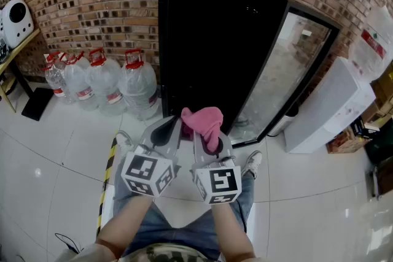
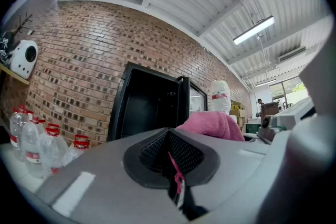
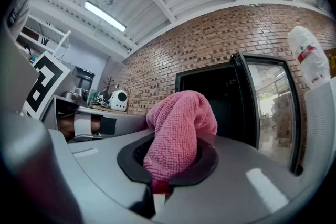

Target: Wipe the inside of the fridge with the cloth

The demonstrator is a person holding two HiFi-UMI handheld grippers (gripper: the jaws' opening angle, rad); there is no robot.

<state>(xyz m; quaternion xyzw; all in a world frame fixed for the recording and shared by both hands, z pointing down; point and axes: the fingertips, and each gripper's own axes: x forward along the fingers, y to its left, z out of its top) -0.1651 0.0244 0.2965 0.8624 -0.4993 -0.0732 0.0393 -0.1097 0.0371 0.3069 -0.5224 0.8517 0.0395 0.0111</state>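
Observation:
The black fridge (image 1: 215, 40) stands open against the brick wall, its inside dark, and its glass door (image 1: 288, 70) is swung out to the right. A pink cloth (image 1: 206, 123) is bunched in my right gripper (image 1: 212, 139), whose jaws are shut on it just in front of the fridge opening. In the right gripper view the cloth (image 3: 178, 134) rises out of the right gripper (image 3: 168, 168) and folds over. My left gripper (image 1: 167, 131) is held close beside the right one, jaws together; the cloth (image 2: 210, 124) shows just to the right of the left gripper (image 2: 169, 152).
Several large water bottles (image 1: 104, 80) with red caps stand on the floor left of the fridge. A white cabinet (image 1: 328, 107) sits right of the door. Yellow-black tape (image 1: 109, 162) runs along the white tile floor. A shelf with a white device (image 1: 17, 21) is far left.

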